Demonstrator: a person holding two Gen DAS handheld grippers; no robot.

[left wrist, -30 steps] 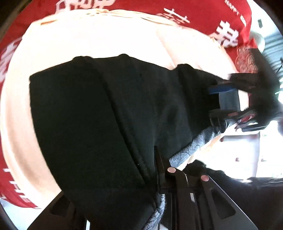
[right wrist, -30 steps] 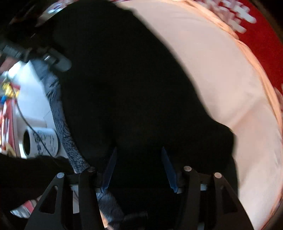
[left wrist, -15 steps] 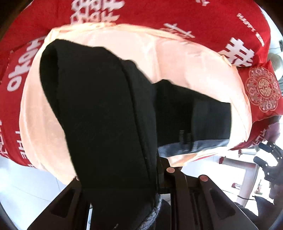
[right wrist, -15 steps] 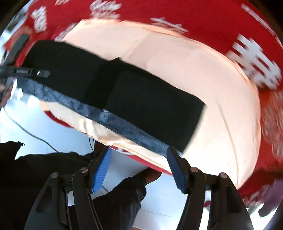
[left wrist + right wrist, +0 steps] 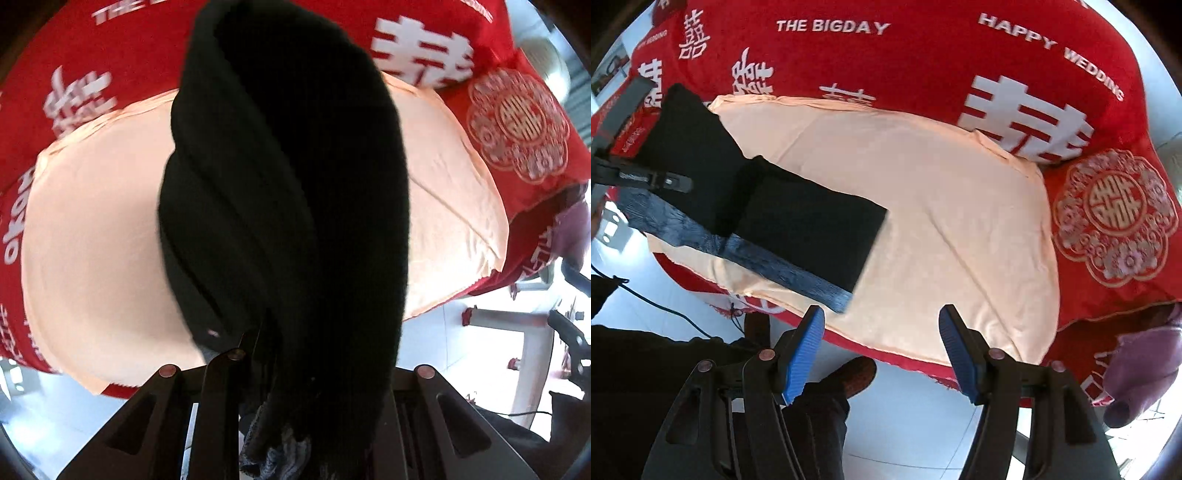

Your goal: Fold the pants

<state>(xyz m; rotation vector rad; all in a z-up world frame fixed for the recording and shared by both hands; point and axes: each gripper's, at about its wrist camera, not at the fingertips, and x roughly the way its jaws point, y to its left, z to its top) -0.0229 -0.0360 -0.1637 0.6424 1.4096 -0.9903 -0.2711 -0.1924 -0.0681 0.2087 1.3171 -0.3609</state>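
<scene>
While clamped tight on a bunched end of the black pants (image 5: 288, 206), left gripper (image 5: 255, 354) lifts that end clear of the peach cloth (image 5: 92, 229), so the dark fabric hangs down and fills the middle of the left wrist view. Grey fleecy lining showing at the pinched edge near the fingers. In the right wrist view, right gripper (image 5: 881, 350) empty, its blue pads (image 5: 803, 350) standing wide apart with nothing between them, held above the near edge of the table. Rest of the pants (image 5: 798, 218) lying flat on the near-left part of the peach cloth (image 5: 942, 206), folded into a long band with the grey lining along its near edge, the left end rising toward the other tool at the left border. Peach cloth spread over a red cover (image 5: 886, 55) printed with white characters and the words "THE BIGDAY" and "HAPPY WEDDING". Below the table edge, a person's dark trouser leg and brown shoe (image 5: 857, 376) on the pale floor. Purple garment (image 5: 1141, 373) at the far right, off the peach cloth.
</scene>
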